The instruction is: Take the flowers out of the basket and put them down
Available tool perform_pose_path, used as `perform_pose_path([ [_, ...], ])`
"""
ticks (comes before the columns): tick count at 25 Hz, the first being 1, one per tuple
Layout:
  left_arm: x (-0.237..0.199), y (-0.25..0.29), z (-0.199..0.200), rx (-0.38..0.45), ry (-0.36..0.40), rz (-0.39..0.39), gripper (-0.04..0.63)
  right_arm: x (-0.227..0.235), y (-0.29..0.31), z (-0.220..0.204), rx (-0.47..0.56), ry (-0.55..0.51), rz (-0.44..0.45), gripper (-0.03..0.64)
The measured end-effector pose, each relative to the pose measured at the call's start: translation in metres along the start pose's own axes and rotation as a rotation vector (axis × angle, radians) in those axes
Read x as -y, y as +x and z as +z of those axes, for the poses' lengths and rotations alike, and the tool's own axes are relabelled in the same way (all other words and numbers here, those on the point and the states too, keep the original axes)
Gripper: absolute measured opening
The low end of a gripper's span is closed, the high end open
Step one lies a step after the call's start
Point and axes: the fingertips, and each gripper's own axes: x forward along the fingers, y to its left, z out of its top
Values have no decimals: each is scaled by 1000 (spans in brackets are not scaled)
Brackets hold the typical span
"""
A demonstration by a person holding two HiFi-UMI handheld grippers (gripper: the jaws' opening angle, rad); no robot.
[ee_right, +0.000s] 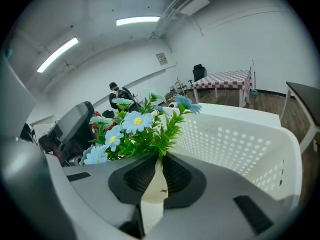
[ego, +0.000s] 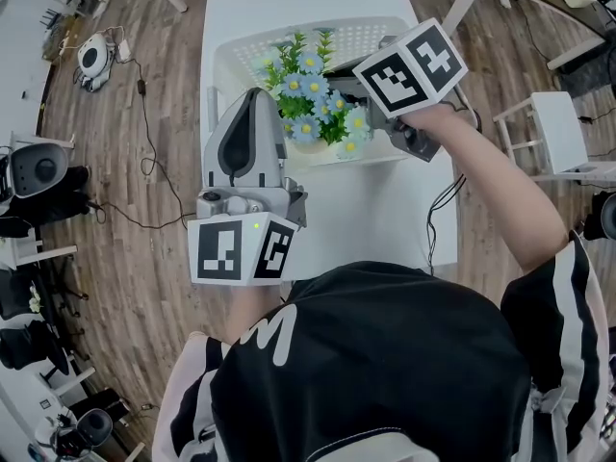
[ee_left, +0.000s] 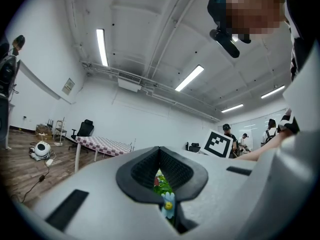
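Note:
A bunch of blue and white artificial flowers (ego: 313,99) with green leaves stands in a small cream pot (ee_right: 152,194) at the near edge of the white perforated basket (ego: 375,37). From the right, my right gripper (ego: 371,135) reaches in and is shut on the pot; the flowers (ee_right: 132,131) rise just above its jaws. My left gripper (ego: 258,99) hovers at the left of the bunch. Its jaws are shut with nothing gripped, and a blue flower (ee_left: 167,203) shows through the slit between them.
The basket sits at the far end of a white table (ego: 385,210). A white stool (ego: 558,128) stands to the right of the table. On the wood floor to the left lie cables and a small round white device (ego: 93,56).

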Motion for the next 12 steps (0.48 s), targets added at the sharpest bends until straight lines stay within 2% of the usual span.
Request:
perform_pose_path([
  [12, -4, -4, 5, 8, 22, 22, 4, -11, -9, 12, 45, -4, 39, 51],
])
